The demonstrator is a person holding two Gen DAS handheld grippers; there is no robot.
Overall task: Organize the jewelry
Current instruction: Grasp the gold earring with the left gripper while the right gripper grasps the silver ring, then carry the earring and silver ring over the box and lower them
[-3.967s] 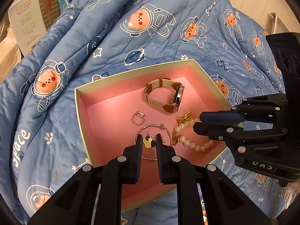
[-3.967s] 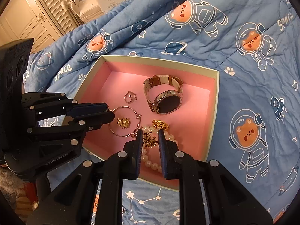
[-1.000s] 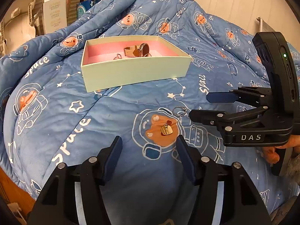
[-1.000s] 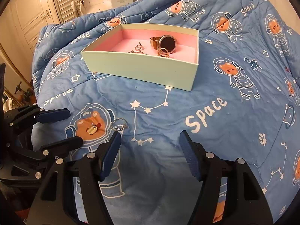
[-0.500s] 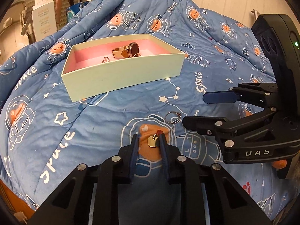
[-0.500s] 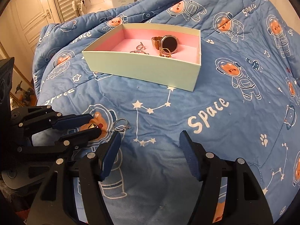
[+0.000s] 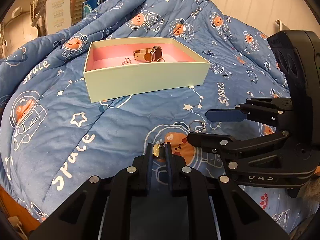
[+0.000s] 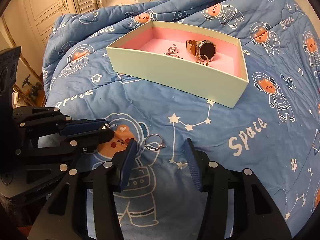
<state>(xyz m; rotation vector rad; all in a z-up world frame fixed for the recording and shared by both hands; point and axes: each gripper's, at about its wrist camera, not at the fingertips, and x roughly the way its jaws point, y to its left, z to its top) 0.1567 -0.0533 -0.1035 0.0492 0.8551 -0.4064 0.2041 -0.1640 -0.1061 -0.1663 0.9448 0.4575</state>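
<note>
A small gold earring (image 7: 157,151) is pinched between the blue pads of the left tool (image 7: 158,150), just above the blue quilt printed with astronaut bears (image 7: 100,124) that covers the bed. The right tool (image 8: 160,152) is held unclenched, its jaws having just been narrowing, with a thin silver ring (image 8: 153,142) lying loose on the quilt between its tips. Farther back, a pale green cardboard box with a pink lining (image 8: 176,70) rests on the quilt. Inside it, a rose-gold watch with a tan strap (image 8: 202,50) is seen, beside what appear to be rings and a hoop.
</note>
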